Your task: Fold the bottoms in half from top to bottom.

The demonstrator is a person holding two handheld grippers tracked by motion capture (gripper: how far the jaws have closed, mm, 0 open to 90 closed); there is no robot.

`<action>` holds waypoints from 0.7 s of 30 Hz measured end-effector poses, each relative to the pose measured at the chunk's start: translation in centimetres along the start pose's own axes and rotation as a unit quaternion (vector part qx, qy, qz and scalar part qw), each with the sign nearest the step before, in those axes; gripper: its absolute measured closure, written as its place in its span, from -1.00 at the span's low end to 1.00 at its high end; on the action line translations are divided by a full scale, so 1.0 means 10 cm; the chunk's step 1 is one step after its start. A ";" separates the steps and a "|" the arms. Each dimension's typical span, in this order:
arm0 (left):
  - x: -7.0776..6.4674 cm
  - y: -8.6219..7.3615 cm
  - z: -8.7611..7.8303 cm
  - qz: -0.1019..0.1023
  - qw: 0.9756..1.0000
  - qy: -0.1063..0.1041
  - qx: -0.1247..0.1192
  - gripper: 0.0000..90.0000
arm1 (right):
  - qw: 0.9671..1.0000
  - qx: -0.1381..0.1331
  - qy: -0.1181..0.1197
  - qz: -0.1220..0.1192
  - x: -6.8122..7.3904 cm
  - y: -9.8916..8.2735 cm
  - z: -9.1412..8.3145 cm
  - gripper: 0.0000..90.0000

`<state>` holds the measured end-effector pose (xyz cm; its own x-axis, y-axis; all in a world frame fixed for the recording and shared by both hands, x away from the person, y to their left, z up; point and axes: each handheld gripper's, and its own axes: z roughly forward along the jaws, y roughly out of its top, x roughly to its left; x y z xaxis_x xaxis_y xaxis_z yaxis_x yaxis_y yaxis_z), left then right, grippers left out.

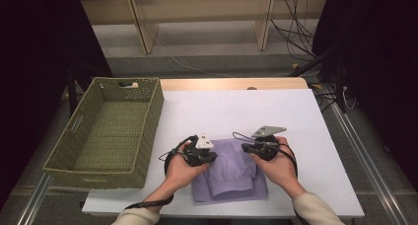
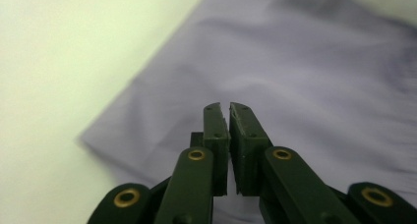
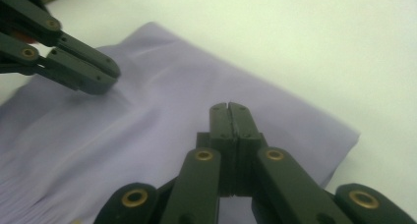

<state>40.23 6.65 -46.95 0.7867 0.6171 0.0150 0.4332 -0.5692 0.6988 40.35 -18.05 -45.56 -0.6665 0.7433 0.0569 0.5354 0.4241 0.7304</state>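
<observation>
Overhead, I see the folded lilac garment (image 1: 227,171) lying flat at the near edge of the white table (image 1: 315,151), with the left gripper (image 1: 213,157) and right gripper (image 1: 245,148) over its far edge, apparently so both can work the cloth together; the woven green basket (image 1: 148,136) stands just left, nothing between it and the cloth. Along the left gripper (image 2: 229,107), jaws stand together over the garment (image 2: 305,81), nothing pinched. Along the right gripper (image 3: 229,106), jaws are likewise together above the cloth's (image 3: 162,111) corner, the other gripper (image 3: 105,81) resting on the fabric beyond.
</observation>
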 end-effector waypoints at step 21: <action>0.19 -0.08 0.14 -0.016 0.999 0.041 0.016 0.92 | 0.996 0.013 -0.084 -0.013 -0.18 0.00 0.18 1.00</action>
<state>41.98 7.51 -48.52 0.7343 0.6769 0.0516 0.4732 -0.5648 0.6760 42.48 -18.43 -46.93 -0.5848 0.8074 -0.0782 0.5345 0.4561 0.7115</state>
